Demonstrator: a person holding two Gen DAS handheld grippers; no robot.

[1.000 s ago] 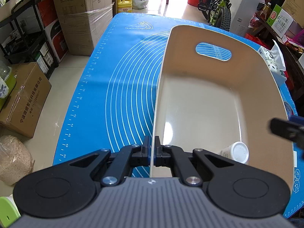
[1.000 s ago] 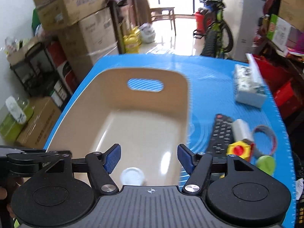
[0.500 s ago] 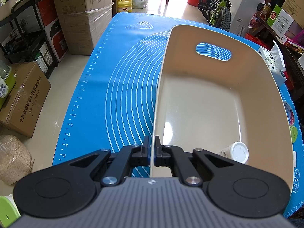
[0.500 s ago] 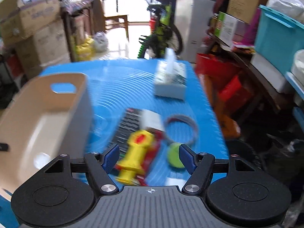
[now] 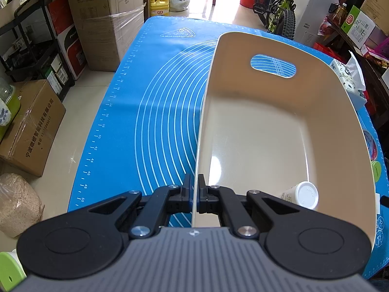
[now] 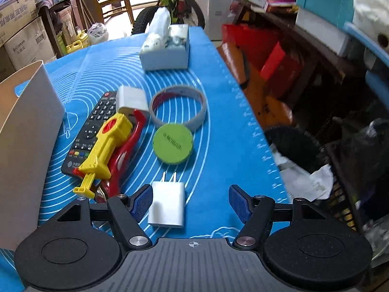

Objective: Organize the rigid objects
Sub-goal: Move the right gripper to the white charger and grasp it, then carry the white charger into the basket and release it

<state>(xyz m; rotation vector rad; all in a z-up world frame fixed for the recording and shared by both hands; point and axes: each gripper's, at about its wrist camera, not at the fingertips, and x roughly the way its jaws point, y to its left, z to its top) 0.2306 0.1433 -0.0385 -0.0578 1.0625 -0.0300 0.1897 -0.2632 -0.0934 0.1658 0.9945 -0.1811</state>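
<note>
My left gripper (image 5: 194,189) is shut on the near left rim of a beige bin (image 5: 267,131). A white bottle (image 5: 301,193) lies inside the bin at its near right corner. My right gripper (image 6: 188,200) is open and empty, low over the blue mat right of the bin's wall (image 6: 26,131). A white plug adapter (image 6: 167,203) lies just inside its left finger. Ahead lie a green round lid (image 6: 173,143), a grey ring (image 6: 178,108), a yellow toy (image 6: 104,146) on a red toy (image 6: 126,150), a black remote (image 6: 92,126) and a white box (image 6: 132,101).
A tissue box (image 6: 167,48) stands at the far end of the blue mat (image 5: 158,107). The mat's right edge (image 6: 245,112) drops off to floor clutter. Cardboard boxes (image 5: 31,126), a black rack and a bicycle (image 5: 279,7) surround the table.
My right gripper has swung right from over the bin to the loose objects on the mat and come lower over the plug adapter. The left gripper has not moved.
</note>
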